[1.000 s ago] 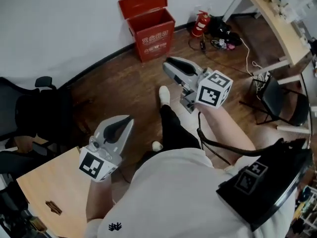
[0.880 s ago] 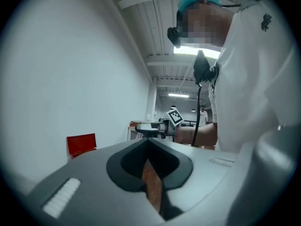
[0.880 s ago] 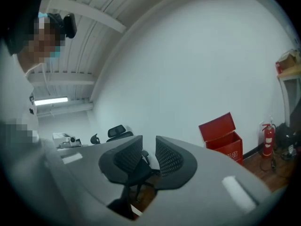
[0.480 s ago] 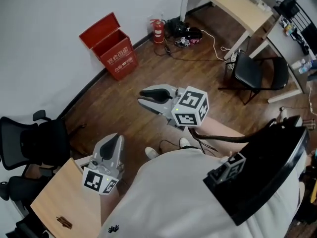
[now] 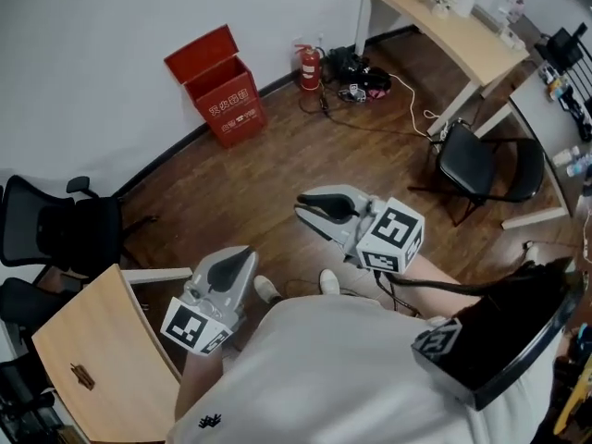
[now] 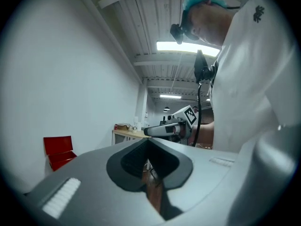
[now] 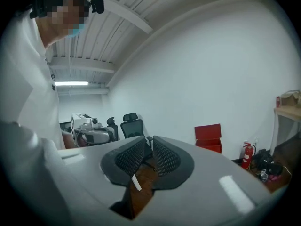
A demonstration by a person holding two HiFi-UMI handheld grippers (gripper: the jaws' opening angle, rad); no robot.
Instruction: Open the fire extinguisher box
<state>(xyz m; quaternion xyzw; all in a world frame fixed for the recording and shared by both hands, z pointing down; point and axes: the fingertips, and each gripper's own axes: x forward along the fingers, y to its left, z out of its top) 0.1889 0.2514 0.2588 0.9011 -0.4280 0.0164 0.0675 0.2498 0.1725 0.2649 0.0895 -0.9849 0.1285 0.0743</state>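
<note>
The red fire extinguisher box (image 5: 222, 95) stands on the wooden floor against the white wall, its lid (image 5: 199, 49) raised upright and the inside open. It also shows as a small red box (image 6: 59, 152) far left in the left gripper view and as a red box (image 7: 208, 138) in the right gripper view. Both grippers hang in the air near my body, far from the box. My left gripper (image 5: 242, 257) is shut and holds nothing. My right gripper (image 5: 310, 209) is shut too, pads nearly touching, nothing between them.
A red fire extinguisher (image 5: 309, 66) stands by the wall right of the box, next to cables (image 5: 356, 81). Black office chairs (image 5: 55, 234) sit at the left, a black chair (image 5: 486, 169) and a wooden desk (image 5: 453, 26) at the right. A wooden board (image 5: 88, 359) lies at lower left.
The view has pulled back and turned, so the box now sits farther off at upper left. Both grippers have dropped closer to my body. The lid stays raised.
</note>
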